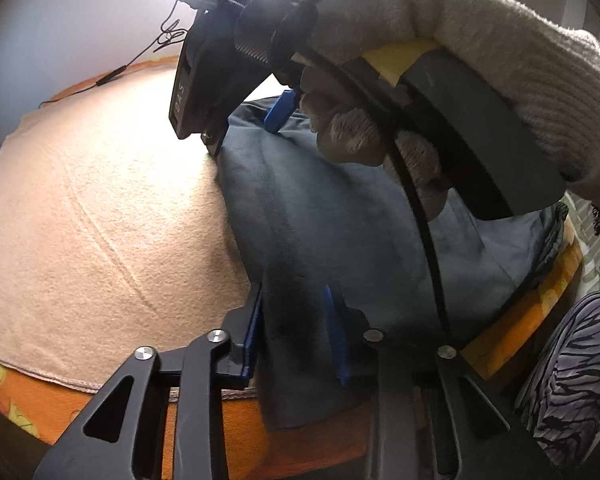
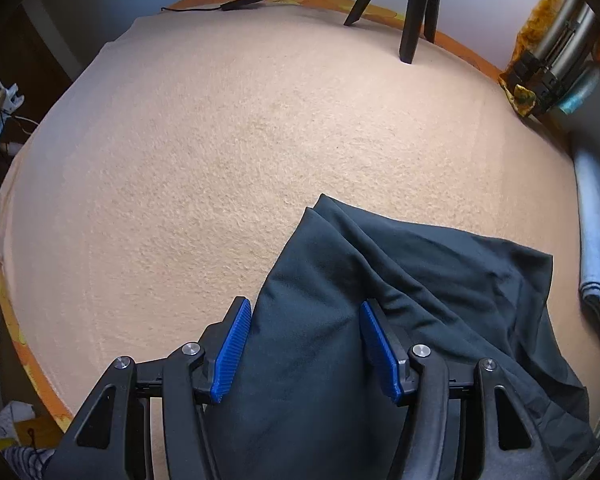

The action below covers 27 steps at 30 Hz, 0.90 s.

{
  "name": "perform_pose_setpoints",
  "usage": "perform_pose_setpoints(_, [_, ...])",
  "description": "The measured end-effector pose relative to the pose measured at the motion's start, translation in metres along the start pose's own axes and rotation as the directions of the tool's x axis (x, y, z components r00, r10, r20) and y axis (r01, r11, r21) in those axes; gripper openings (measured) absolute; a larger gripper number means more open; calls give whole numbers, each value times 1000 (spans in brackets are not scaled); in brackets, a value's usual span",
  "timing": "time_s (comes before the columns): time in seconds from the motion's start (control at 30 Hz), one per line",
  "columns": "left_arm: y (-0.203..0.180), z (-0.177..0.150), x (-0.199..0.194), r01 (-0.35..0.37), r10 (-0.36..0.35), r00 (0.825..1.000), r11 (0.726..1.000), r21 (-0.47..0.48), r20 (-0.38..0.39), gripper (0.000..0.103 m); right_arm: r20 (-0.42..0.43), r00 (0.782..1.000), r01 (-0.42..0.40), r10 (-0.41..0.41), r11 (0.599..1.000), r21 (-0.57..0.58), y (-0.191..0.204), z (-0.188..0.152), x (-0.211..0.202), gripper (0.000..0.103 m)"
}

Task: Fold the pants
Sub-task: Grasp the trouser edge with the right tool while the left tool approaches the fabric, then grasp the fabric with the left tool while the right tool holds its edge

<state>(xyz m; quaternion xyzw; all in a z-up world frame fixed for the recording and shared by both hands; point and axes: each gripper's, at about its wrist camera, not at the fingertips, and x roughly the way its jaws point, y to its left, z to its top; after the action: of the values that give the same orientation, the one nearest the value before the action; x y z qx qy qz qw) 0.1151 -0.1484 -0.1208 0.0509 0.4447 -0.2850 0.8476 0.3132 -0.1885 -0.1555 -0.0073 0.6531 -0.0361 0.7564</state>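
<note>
Pictured: left gripper [image 1: 294, 330] clamped on a fold of dark pants [image 2: 380, 300] at the near edge of a peach blanket [image 2: 220, 140]; right gripper [image 2: 304, 352], jaws apart, straddling the pants without pinching; tripod [image 2: 410, 12] at the far edge.
</note>
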Motion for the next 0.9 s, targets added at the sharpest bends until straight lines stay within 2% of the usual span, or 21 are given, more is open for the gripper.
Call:
perform_pose_setpoints(0.17, [4,-2,-8,23,-23,1000,1000,-14,4,22,0,1000,6,-6,1000,-5,0,-1,0,60])
perform_pose_setpoints(0.3, [7,-7,-14,35,-35,999,999,-29,6,22,11,1000,9,-9,1000,-8,2,-2,-1,54])
perform_pose_setpoints(0.47, [16,-14,-18,34,-34,999,998,-44,3,22,34,999,-10,10,1000,14,-8,-7,-7,33])
perform_pose_setpoints(0.5, [18,-14,-19,31,-30,999,998,-54,9,23,41,999,-31,30,999,26,-11,-8,-9,24])
perform_pose_setpoints(0.53, [20,-13,-18,30,-29,1000,998,-63,10,25,44,998,-45,43,998,36,-14,-8,-10,17])
perform_pose_setpoints(0.57, [22,-13,-18,29,-28,1000,997,-70,9,27,50,997,-68,66,996,51,-18,-10,-12,15])
perform_pose_setpoints(0.63, [27,-12,-18,28,-27,1000,995,-96,15,45,66,993,-101,96,992,72,-26,-14,-17,7])
perform_pose_setpoints(0.9, [25,-11,-8,51,-50,999,993,-104,7,45,152,974,-189,169,974,128,-46,-19,-45,1])
